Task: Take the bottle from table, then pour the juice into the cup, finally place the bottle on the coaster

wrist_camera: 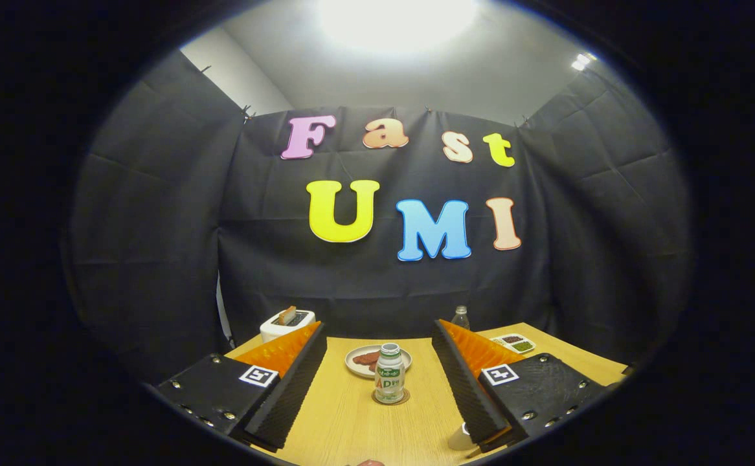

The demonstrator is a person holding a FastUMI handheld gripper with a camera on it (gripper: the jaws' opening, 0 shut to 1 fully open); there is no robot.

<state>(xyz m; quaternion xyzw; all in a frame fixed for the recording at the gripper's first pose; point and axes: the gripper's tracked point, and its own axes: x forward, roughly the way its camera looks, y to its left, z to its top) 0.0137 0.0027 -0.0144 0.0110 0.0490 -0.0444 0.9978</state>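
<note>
A wooden table (351,414) seen from a handheld gripper (377,388), whose two fingers are spread wide apart and grip nothing.

Between the fingers, at twelve o'clock just ahead of them, stands a small bottle (390,374). It is upright on a round coaster (391,399). The bottle is pale and stubby, with a light cap and a label in green with some red; how much it holds cannot be told.

Just behind the bottle lies a white plate (359,358) with reddish-brown slices of food.

At about ten o'clock, beyond the left finger, is a white toaster (287,321) with a slice of bread standing in its slot.

At about one o'clock, beyond the right finger, a clear bottle (460,316) stands at the table's far edge; near it, a white divided dish (514,343) holds something dark in one compartment and something green in the other.

By the right finger's tip, a pale cup (460,440) is partly hidden.
</note>
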